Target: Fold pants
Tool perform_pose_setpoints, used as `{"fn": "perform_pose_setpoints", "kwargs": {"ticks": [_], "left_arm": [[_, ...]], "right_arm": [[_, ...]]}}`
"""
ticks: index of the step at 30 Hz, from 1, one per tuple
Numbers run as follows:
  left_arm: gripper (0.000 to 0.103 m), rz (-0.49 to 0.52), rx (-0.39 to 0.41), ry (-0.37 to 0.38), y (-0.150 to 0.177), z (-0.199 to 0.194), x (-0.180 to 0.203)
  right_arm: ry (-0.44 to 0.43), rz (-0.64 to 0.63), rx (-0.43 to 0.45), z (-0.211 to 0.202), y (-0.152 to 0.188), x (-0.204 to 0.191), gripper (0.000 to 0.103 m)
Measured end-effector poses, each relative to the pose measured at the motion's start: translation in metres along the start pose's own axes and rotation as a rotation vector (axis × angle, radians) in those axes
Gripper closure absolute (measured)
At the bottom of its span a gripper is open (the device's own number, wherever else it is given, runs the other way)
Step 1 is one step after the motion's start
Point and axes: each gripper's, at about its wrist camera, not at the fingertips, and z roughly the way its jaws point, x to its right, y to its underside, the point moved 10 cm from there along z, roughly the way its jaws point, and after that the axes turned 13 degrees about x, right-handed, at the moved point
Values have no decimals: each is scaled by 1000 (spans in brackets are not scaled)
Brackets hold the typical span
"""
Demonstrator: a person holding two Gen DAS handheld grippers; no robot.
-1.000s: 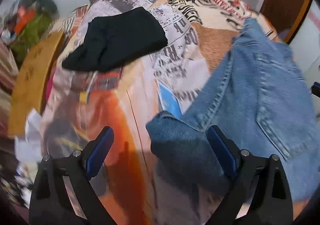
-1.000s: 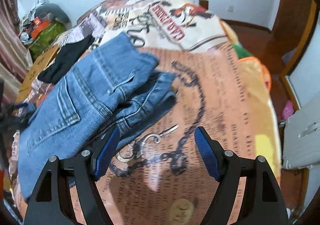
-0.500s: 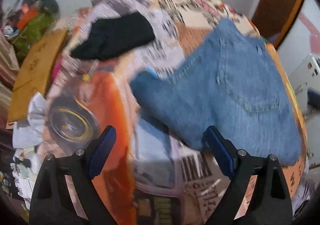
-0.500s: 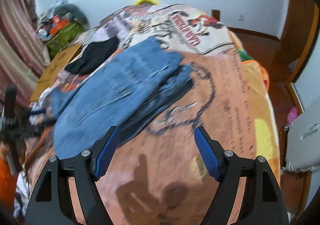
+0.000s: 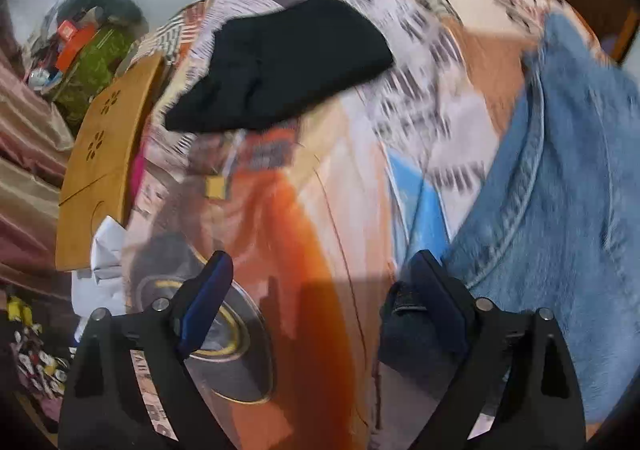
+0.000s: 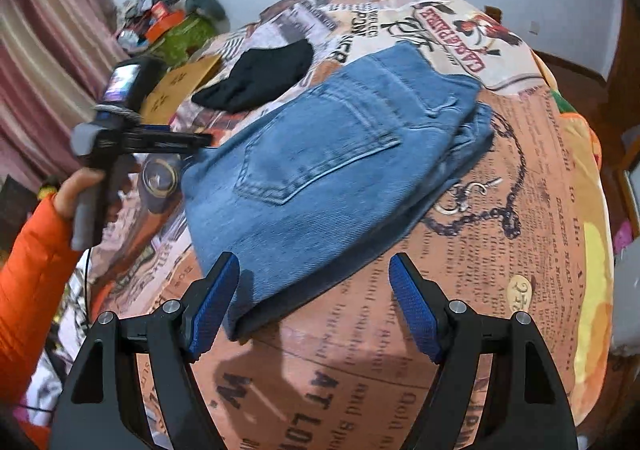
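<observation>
The jeans (image 5: 560, 210) are blurred and cut by the right edge; the bedspread (image 5: 420, 98) print is smeared, its text unreadable.

Ahead of my right gripper (image 6: 314, 300), whose black arms carry blue pads, the pants (image 6: 332, 170) are mid-blue denim with lighter stitching. The bedspread (image 6: 500, 250) beneath is orange-tan with black newspaper lettering and a dark chain motif. Beyond my left gripper (image 5: 320, 298) I see a plain black garment (image 5: 288, 62). My left sleeve (image 6: 28, 290) is bright orange.
</observation>
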Motion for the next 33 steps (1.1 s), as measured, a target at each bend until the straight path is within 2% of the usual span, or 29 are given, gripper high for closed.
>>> {"fn": "perform_pose_setpoints", "kwargs": {"ticks": [1,2,7,10,15,20,24,29,33], "left_arm": [[24,-23,18,10,5,-3,3],[25,-45,26,7,8,-6,4],[25,-83,17,58,27,-24,6],[25,-95,15,80,40,-41,11],[25,-62,60,106,57,-77,28],[25,-83,106,114,65,-101,39],[26,-72,121,123,50,-114,34],[26,-97,194,162,0,-125,27],[26,-111,237,190,-49,-117,32]], "right_arm": [[0,-9,-5,1,2,-2,29],[-1,-16,-15,3,5,-3,29],[6,-62,-44,9,20,4,28],[33,-83,-44,8,27,18,23],[77,-57,-49,0,33,50,22],[130,-63,-40,-5,32,71,23],[115,-41,-31,-12,24,73,24],[123,-2,50,-18,-8,84,24],[122,41,114,-12,-45,95,24]]}}
